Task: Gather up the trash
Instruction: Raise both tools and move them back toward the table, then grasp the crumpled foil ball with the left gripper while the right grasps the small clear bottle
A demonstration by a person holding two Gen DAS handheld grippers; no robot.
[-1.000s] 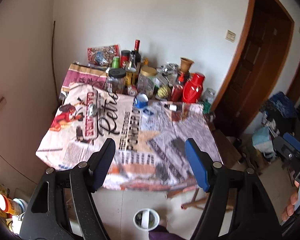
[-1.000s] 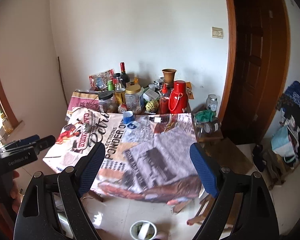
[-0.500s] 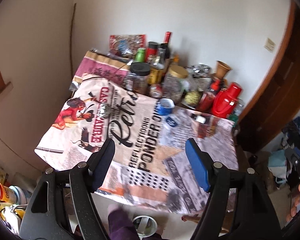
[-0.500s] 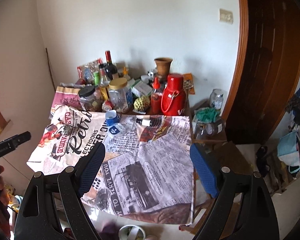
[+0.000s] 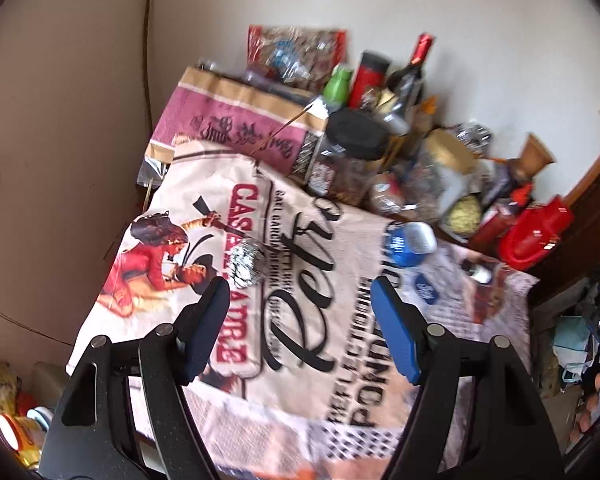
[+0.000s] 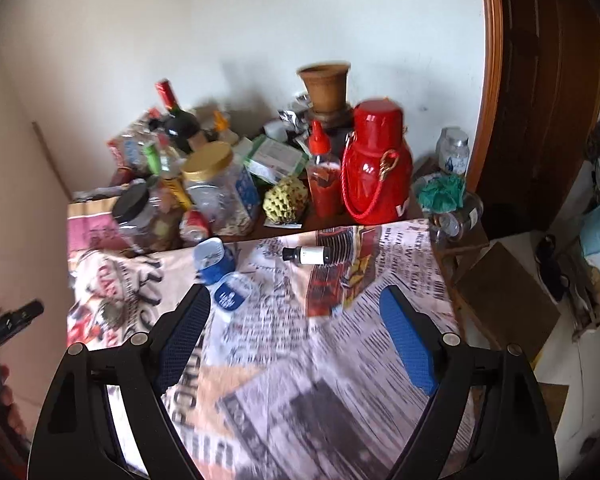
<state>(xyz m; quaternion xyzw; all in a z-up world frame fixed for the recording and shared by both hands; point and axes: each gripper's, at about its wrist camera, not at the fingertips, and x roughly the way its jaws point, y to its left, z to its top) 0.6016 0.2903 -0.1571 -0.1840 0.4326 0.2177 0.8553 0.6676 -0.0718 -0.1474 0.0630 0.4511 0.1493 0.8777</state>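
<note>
On the printed tablecloth (image 5: 320,320) lie a crumpled foil ball (image 5: 247,263), a blue cup on its side (image 5: 410,244) (image 6: 214,261), a round blue lid (image 5: 425,289) (image 6: 232,292) and a small dark bottle with a white label (image 6: 308,255). My left gripper (image 5: 300,304) hangs open above the cloth, its left finger just below the foil ball. My right gripper (image 6: 294,312) is open too, over the newspaper-print part of the cloth (image 6: 320,380), with the lid beside its left finger. Nothing sits between either pair of fingers.
Jars, bottles, a red thermos (image 6: 376,172), a clay pot (image 6: 326,84) and a custard apple (image 6: 286,202) crowd the table's back by the wall. A brown door (image 6: 548,100) stands at the right, with clutter on the floor (image 6: 580,260). A hand holding the other gripper shows at the left edge (image 6: 4,328).
Both grippers have come forward and down over the table, so the cloth and its items look much larger. The floor and the white bin at the bottom have left view. Jaws unchanged.
</note>
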